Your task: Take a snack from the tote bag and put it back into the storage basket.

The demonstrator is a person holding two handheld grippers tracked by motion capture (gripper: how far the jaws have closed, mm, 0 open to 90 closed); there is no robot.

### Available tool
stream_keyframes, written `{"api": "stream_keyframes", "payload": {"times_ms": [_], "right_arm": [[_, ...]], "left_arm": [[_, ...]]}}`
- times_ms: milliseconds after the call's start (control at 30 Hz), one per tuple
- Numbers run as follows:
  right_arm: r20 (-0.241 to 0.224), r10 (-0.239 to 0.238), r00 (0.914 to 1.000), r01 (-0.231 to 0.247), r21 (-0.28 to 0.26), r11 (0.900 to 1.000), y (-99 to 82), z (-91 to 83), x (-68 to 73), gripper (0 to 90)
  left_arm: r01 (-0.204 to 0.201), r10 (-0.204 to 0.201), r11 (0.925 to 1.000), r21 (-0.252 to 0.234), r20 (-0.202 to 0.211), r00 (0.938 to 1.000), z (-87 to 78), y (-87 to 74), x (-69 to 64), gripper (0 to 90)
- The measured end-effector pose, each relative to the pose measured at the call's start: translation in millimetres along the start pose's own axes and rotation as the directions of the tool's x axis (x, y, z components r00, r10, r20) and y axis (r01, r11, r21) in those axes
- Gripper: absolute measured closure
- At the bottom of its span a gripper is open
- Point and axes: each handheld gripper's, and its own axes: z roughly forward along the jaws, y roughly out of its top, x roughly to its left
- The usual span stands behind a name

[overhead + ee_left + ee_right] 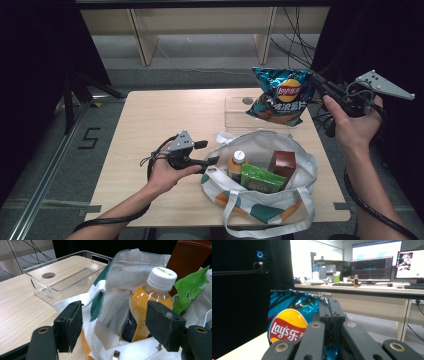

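High view: right gripper (318,84) clamped on chip bag (280,95) top corner; light, crinkly, crushable, best held by seam; left gripper (210,152) jaws apart beside tote (300,155).

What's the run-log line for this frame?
right gripper: shut on Lay's chip bag, held above clear tray | left gripper: open at tote bag rim | in tote: orange drink bottle, green packet, brown box

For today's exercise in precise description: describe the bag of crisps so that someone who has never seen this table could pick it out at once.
Start at the wooden table and go to its far right corner, above the clear tray. There the right gripper holds up the crisp bag by its edge. It alone is shiny blue with a red-and-yellow Lay's logo.
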Motion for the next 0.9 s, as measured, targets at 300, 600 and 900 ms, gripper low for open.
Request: {"api": "stream_keyframes", "payload": {"times_ms": [300, 600, 900], "right_arm": [[0.013, 0.015, 0.9998, -0.015, 0.006, 0.9999, -2.1, 5.9, -4.3, 90.0], [0.034, 0.02, 0.9992, -0.021, 0.012, 0.9997, -2.1, 12.2, -9.1, 90.0], [0.046, 0.027, 0.9986, -0.028, 0.011, 0.9995, -4.2, 19.7, -15.0, 90.0]], "left_arm": [[0.004, -0.004, 1.0, 0.001, -0.006, 1.0, -0.8, 0.5, -0.1, 29.4], [0.004, -0.004, 1.0, -0.001, -0.005, 1.0, -0.7, 0.7, -0.2, 29.4], [0.004, -0.004, 1.0, -0.001, -0.006, 1.0, -1.0, 0.8, 0.2, 29.4]]}}
